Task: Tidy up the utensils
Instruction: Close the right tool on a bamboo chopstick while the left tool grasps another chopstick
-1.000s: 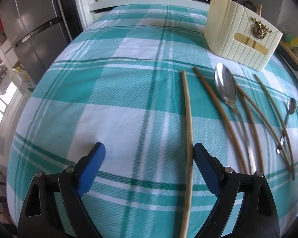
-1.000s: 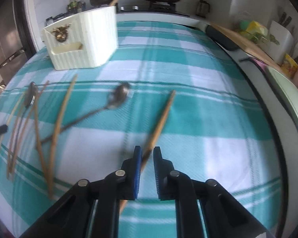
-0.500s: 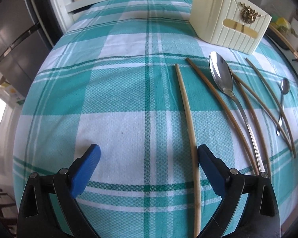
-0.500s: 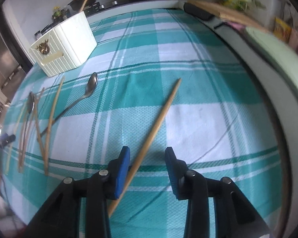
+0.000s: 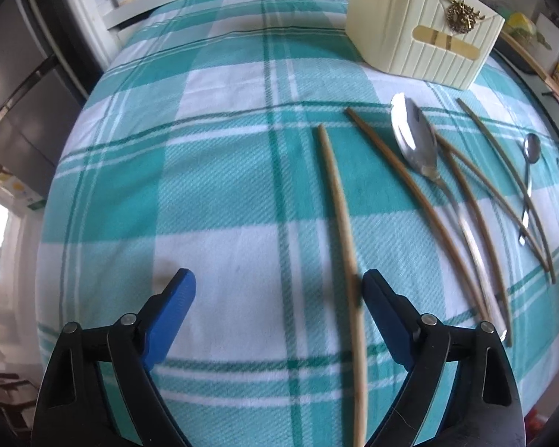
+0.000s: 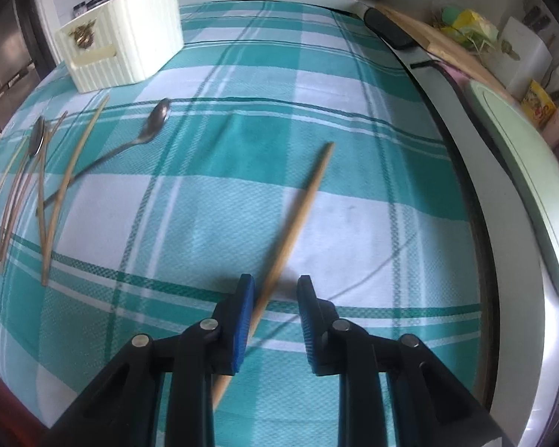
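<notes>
Left wrist view: left gripper (image 5: 275, 290) spread wide, grasping nothing; pale chopstick (image 5: 341, 223) lies on checked cloth (image 5: 212, 193), touching right finger. Large spoon (image 5: 415, 139) and further sticks to right; cream holder (image 5: 421, 26) beyond.

Right wrist view: right gripper (image 6: 275, 290) parted, grasping nothing; darker chopstick (image 6: 298, 219) on cloth between fingers, close against left one. Small spoon (image 6: 156, 121) far left.

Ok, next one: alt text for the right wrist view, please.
The right gripper hangs open over a teal-and-white checked tablecloth, a single wooden chopstick running between its blue fingers. Far left lie more chopsticks and two spoons, the small spoon nearest, in front of a cream utensil holder.
</notes>
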